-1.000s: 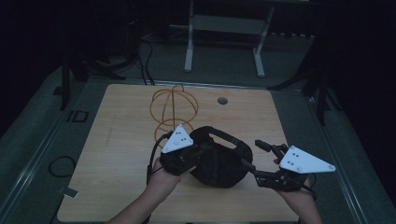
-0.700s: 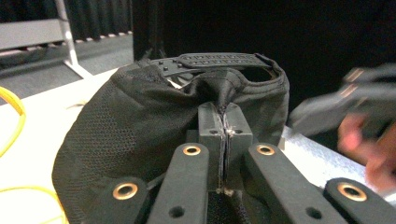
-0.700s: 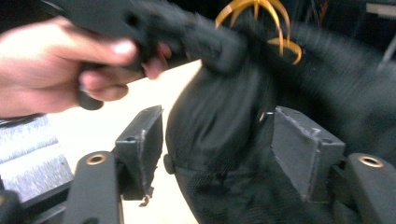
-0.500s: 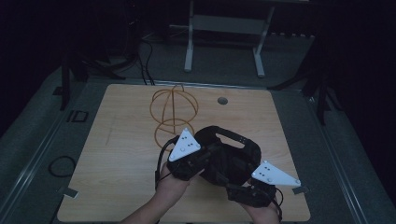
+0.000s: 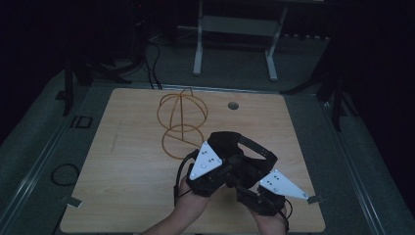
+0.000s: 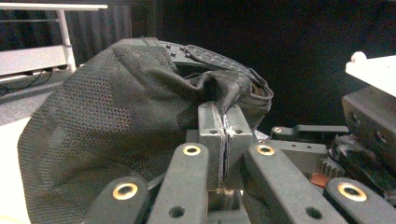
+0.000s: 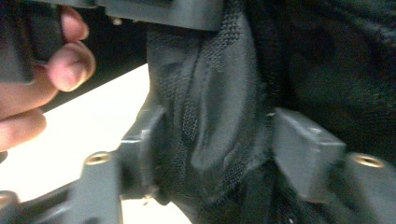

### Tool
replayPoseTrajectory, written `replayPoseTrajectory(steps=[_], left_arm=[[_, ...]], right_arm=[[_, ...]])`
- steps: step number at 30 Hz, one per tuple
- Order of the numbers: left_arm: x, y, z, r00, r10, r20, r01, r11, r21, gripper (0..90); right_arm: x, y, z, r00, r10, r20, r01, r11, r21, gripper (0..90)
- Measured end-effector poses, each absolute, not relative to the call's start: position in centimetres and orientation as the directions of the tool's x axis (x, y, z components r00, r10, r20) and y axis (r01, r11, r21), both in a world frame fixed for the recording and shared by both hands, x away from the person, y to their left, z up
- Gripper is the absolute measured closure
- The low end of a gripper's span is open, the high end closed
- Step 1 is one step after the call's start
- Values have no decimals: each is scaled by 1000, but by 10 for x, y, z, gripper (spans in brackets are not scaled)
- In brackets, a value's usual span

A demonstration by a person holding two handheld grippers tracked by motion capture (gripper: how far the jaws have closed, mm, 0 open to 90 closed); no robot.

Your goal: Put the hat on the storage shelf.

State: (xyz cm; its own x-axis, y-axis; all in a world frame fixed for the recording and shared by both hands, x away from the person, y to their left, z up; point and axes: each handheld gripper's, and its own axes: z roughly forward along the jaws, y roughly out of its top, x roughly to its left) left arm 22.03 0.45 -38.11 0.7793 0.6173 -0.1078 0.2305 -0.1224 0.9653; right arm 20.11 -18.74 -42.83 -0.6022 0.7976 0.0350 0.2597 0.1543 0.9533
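A black mesh fabric bag point(image 5: 244, 152) is held up over the near middle of the wooden table point(image 5: 122, 171). My left gripper point(image 5: 231, 170) is shut on a thin edge of the bag point(image 6: 116, 121); in the left gripper view its two pads point(image 6: 211, 135) press together with fabric point(image 6: 233, 93) pinched between them. My right gripper point(image 5: 243, 190) comes in from the near right, just under the bag. In the right gripper view its jaws stand wide apart on either side of a hanging fold of the fabric point(image 7: 215, 116), not closed on it.
An orange wire frame of rings point(image 5: 181, 120) stands on the table behind the bag. A round hole point(image 5: 233, 105) sits near the far edge. A hand point(image 7: 42, 88) holding the left gripper is close at the right gripper's left. Dark floor and a metal stand point(image 5: 235, 29) lie beyond.
My right gripper has swung in from the right to the bag, ending beside the left gripper. The left gripper, still holding the bag, drifted slightly right.
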Motion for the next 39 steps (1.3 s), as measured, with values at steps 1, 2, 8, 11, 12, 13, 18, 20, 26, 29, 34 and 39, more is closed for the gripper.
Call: replayPoseTrajectory(steps=[1, 2, 8, 11, 12, 13, 18, 20, 26, 29, 34, 39], left_arm=[[220, 3, -382, 779, 617, -113, 236, -120, 964, 898], [221, 2, -383, 781, 615, -110, 235, -126, 964, 898], [222, 1, -385, 773, 623, -117, 234, -110, 966, 896], [227, 4, -386, 772, 622, -132, 245, -100, 964, 895], [228, 5, -386, 772, 621, -137, 247, -95, 964, 894], [230, 6, -386, 775, 614, -151, 257, -88, 963, 893], [236, 8, -384, 776, 606, -174, 272, -73, 960, 825], [237, 11, -382, 776, 609, -164, 264, -77, 962, 805], [236, 22, -377, 776, 620, -118, 222, -94, 970, 527], [236, 28, -375, 774, 624, -104, 211, -100, 972, 438], [232, 44, -375, 755, 654, -46, 186, -147, 971, 208], [231, 56, -382, 730, 683, -10, 171, -168, 971, 72]], right_arm=[[202, -189, -428, -600, 800, 31, 258, 157, 953, 535], [202, -191, -429, -603, 798, 19, 247, 163, 955, 618], [200, -194, -424, -600, 798, -61, 194, 219, 956, 870], [200, -193, -421, -614, 781, -112, 170, 269, 948, 887], [200, -193, -420, -618, 777, -118, 169, 278, 946, 887], [200, -194, -419, -624, 770, -129, 161, 289, 944, 887], [201, -194, -413, -639, 754, -155, 149, 319, 936, 889], [203, -194, -412, -638, 752, -164, 147, 328, 933, 889], [205, -199, -407, -638, 752, -163, 144, 325, 935, 890], [205, -200, -405, -637, 754, -161, 143, 321, 936, 890], [201, -207, -394, -629, 757, -176, 118, 317, 941, 890], [199, -213, -381, -631, 752, -193, 87, 315, 945, 889]])
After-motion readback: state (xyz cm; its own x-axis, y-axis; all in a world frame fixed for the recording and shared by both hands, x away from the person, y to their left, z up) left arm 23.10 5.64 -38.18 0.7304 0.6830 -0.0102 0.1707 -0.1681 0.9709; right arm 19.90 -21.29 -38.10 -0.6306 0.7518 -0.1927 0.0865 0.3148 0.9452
